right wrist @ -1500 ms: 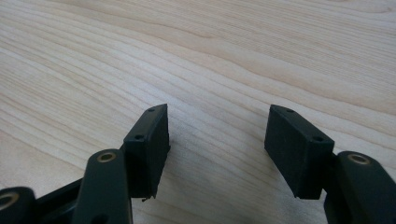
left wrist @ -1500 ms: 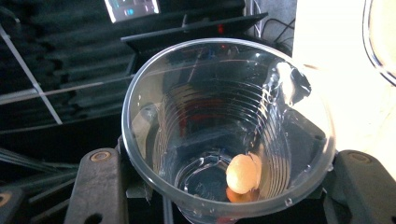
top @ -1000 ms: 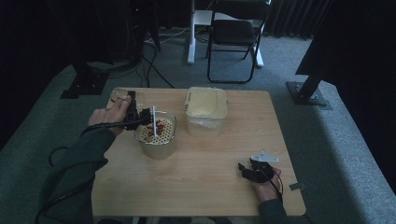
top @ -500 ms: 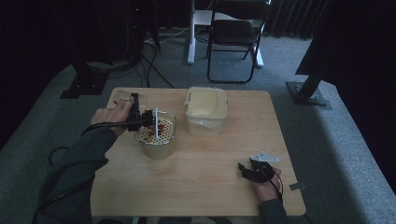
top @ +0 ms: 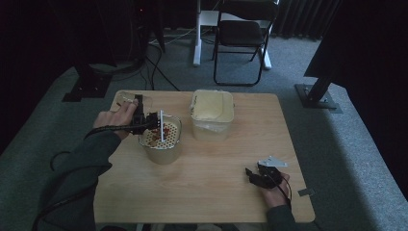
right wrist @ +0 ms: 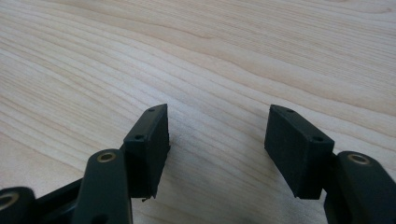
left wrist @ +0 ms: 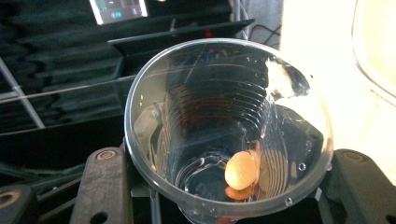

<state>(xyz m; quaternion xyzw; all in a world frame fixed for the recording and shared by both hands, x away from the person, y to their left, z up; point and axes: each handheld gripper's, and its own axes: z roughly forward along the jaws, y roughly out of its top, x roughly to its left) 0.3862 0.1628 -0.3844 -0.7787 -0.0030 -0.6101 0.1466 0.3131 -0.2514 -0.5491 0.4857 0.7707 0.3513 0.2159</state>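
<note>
Tipped further over since a second ago, the clear cup (left wrist: 229,126), clamped between the left gripper's (top: 153,122) jaws, lies on its side above the strainer bowl (top: 162,142) with a few orange bits left inside, while the right gripper (right wrist: 217,140) rests spread apart on the worktop (top: 211,183).

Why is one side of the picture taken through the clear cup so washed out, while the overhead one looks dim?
Left gripper view: bright glare bleaches the table behind the clear cup, though the orange piece stays sharp. High view: dim, soft, dark surroundings. Right gripper view: evenly lit wood grain, crisp.
</note>
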